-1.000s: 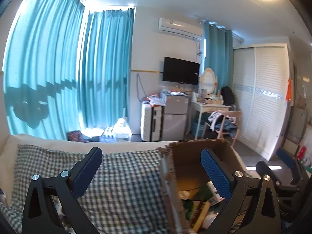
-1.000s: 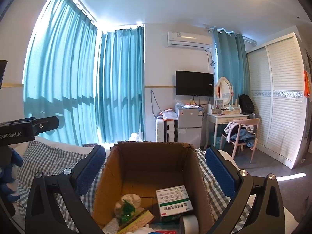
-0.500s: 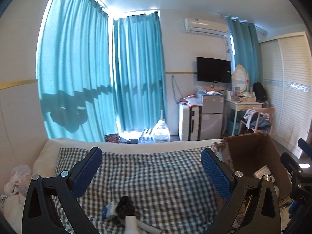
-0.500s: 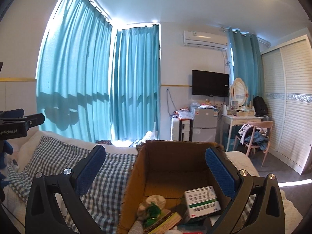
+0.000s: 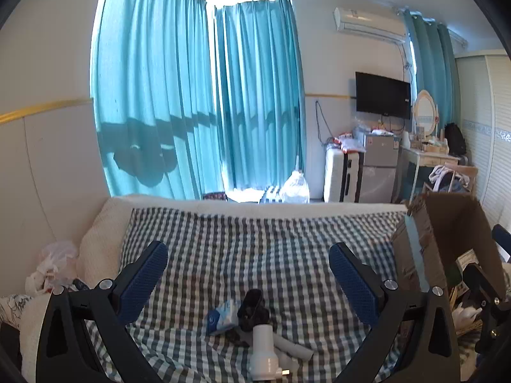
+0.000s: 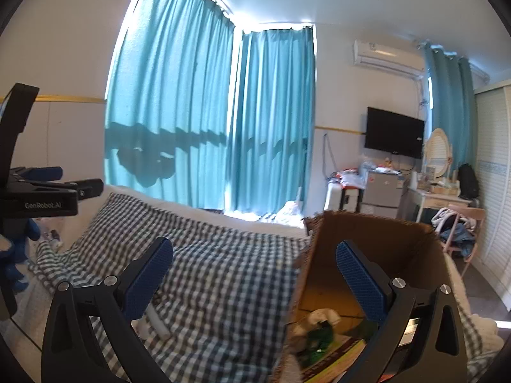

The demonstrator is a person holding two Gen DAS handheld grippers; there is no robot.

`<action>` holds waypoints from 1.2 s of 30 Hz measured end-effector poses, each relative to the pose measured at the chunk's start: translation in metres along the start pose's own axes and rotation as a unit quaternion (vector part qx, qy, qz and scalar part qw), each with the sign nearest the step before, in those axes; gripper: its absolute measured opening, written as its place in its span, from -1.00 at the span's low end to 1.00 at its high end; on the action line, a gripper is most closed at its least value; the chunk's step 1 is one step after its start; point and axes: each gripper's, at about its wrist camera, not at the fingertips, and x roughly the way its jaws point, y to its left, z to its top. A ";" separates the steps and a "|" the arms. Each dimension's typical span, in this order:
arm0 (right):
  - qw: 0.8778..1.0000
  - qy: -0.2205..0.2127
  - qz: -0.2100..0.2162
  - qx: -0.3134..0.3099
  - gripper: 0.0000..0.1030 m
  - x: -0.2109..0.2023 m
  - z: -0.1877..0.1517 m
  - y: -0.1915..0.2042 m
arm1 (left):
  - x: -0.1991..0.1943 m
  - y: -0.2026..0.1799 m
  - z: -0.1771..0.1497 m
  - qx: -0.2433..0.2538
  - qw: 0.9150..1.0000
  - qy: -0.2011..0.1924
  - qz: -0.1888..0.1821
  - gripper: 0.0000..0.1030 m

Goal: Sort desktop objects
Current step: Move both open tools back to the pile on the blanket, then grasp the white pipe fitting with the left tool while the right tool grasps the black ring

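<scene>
Bedroom with teal curtains [image 5: 198, 102] across the window and a wall TV [image 5: 382, 95] at the far side; the working surface is a blue-and-white checked cloth [image 5: 255, 242] spread over a bed. I am holding the left gripper [image 5: 248, 274] over the cloth with its jaws spread wide and nothing between the blue pads. Just ahead of and below its fingertips, roughly centred between them, a small cluster of loose items is lying: a white plastic pipe fitting [image 5: 262, 348], a black object [image 5: 252, 306] touching it on the far side, and a small blue-and-white packet [image 5: 220, 314] just to the left of the black one. I judge these to be the remaining things to sort, and the wide jaw opening suits an approach to one of them. The cardboard box [image 5: 447, 233] is standing to the right of the left gripper, beyond its right finger, open at the top; it is serving as the collecting bin. I am keeping the right gripper [image 6: 254, 274] released as well, empty, its right finger sitting over the box opening and its left finger over the cloth. Inside the box, below that right finger, I am seeing a green crumpled wrapper [image 6: 317, 338] and a flat printed carton [image 6: 335, 354] already deposited. A white tube [image 6: 158, 320] is lying on the cloth below the right gripper's left finger. Next move, in my judgement: lower the left gripper onto the cluster.
</scene>
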 end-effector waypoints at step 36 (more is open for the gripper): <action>0.941 0.288 0.134 -0.114 0.09 0.104 -0.159 0.118 | 0.111 0.017 -0.151 -0.008 0.972 0.232 -0.047 1.00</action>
